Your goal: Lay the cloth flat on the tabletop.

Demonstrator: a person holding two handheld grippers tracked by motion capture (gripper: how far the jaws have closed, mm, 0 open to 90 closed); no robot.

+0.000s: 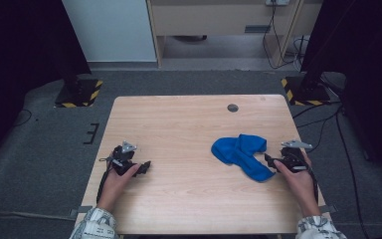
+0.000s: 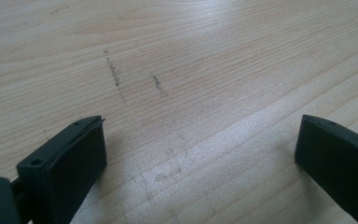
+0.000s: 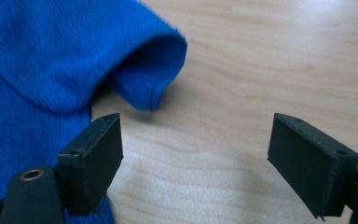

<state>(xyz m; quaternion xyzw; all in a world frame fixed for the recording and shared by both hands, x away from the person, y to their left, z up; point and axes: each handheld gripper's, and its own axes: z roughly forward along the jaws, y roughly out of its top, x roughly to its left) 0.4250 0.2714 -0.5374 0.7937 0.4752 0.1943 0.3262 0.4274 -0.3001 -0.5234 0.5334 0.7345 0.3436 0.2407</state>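
The right gripper (image 1: 274,160) sits low at the table (image 1: 179,124) with its jaws spread wide and nothing between them; the crumpled blue cloth (image 1: 241,152) lies just ahead of it and to its left, a folded lip of fabric near the left jaw. It looks lined up to take that edge. The left gripper (image 1: 142,167), jaws likewise wide apart, rests over bare wood well away from the cloth, probably parked until a second corner needs holding.
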